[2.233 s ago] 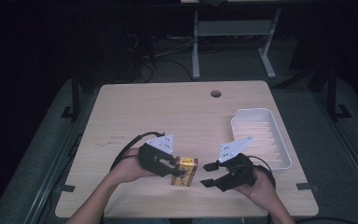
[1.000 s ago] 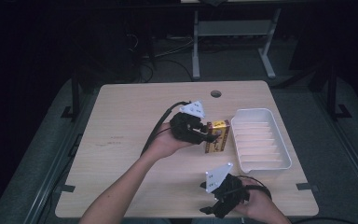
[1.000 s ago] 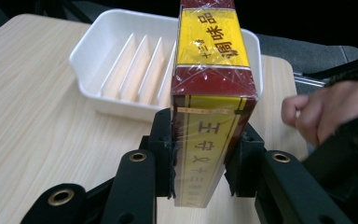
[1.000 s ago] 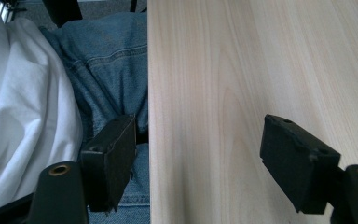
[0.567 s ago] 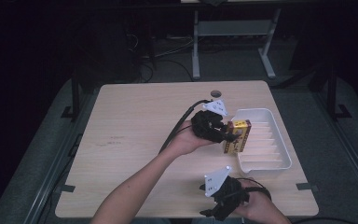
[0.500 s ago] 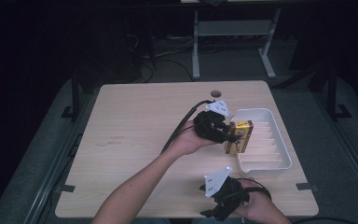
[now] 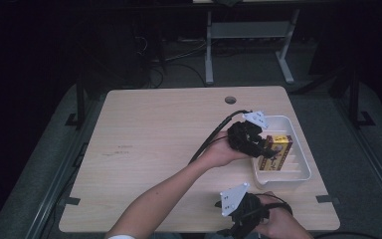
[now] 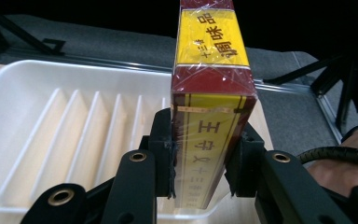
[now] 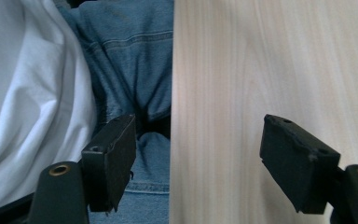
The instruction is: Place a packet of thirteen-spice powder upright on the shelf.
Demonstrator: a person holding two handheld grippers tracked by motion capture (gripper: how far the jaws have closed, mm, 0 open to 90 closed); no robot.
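Red-and-yellow shrink-wrapped cardboard box, on edge between my left jaws, above the white ribbed plastic tray.

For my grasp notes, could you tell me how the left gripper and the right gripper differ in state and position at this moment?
The left gripper is shut on the red-and-yellow box; the right gripper is open with nothing between its jaws. The left gripper hangs over the white tray; the right gripper sits at the table's near edge. Both have black jaws.
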